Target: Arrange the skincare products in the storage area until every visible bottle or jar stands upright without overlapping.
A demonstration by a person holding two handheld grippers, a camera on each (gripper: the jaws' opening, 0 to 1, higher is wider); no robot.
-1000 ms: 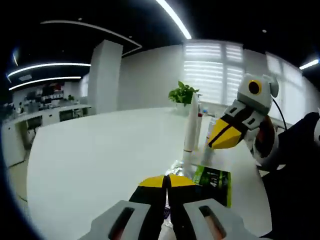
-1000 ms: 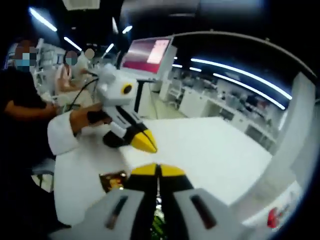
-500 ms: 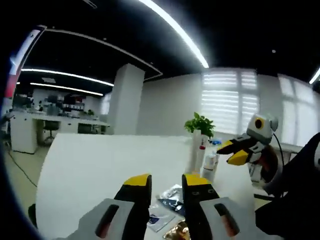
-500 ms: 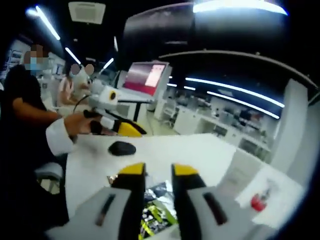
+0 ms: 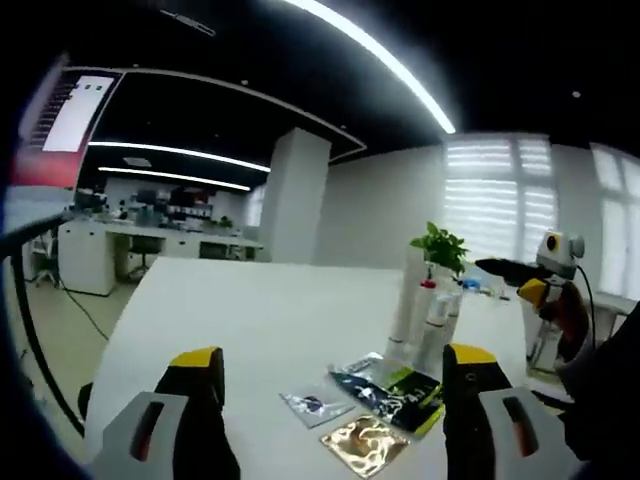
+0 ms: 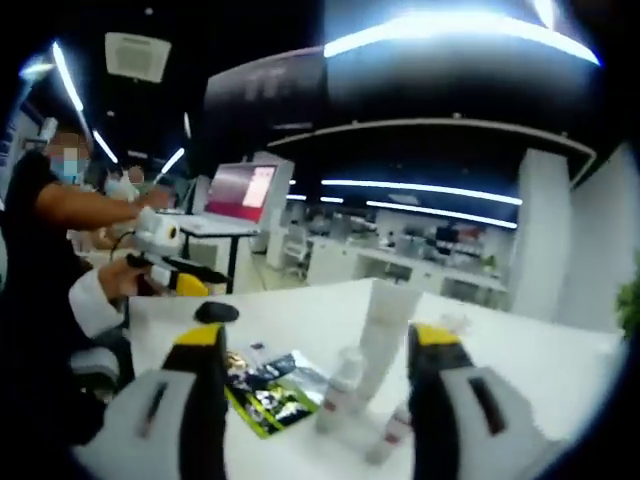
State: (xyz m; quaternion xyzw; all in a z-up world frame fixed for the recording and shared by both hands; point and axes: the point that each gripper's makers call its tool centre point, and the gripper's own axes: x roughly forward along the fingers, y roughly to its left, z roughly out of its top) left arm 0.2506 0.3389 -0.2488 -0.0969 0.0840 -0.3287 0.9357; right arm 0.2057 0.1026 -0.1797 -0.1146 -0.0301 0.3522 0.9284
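Note:
On the white table (image 5: pixel 250 330) a tall white tube (image 5: pixel 410 295) stands upright with small bottles (image 5: pixel 437 318) close beside it. Flat sachets lie in front: a silver one (image 5: pixel 313 405), a gold one (image 5: pixel 365 443) and a dark green one (image 5: pixel 392 385). My left gripper (image 5: pixel 332 357) hangs open above the table's near side, jaws wide apart and holding nothing. In the right gripper view the tube (image 6: pixel 383 320), a small bottle (image 6: pixel 343 385) and the green sachet (image 6: pixel 268 388) sit between the wide jaws of my open right gripper (image 6: pixel 316 336), further off.
A potted plant (image 5: pixel 440 245) stands behind the tube. A black mouse (image 6: pixel 215 312) lies on the table near the left gripper (image 6: pixel 165 265), held by a person's hand. A monitor (image 6: pixel 240 190) and office desks are in the background. The right gripper (image 5: pixel 545 278) appears at the far right.
Both grippers went from shut to wide open. Both cameras drew back from the table, so the bottles and sachets now sit farther ahead.

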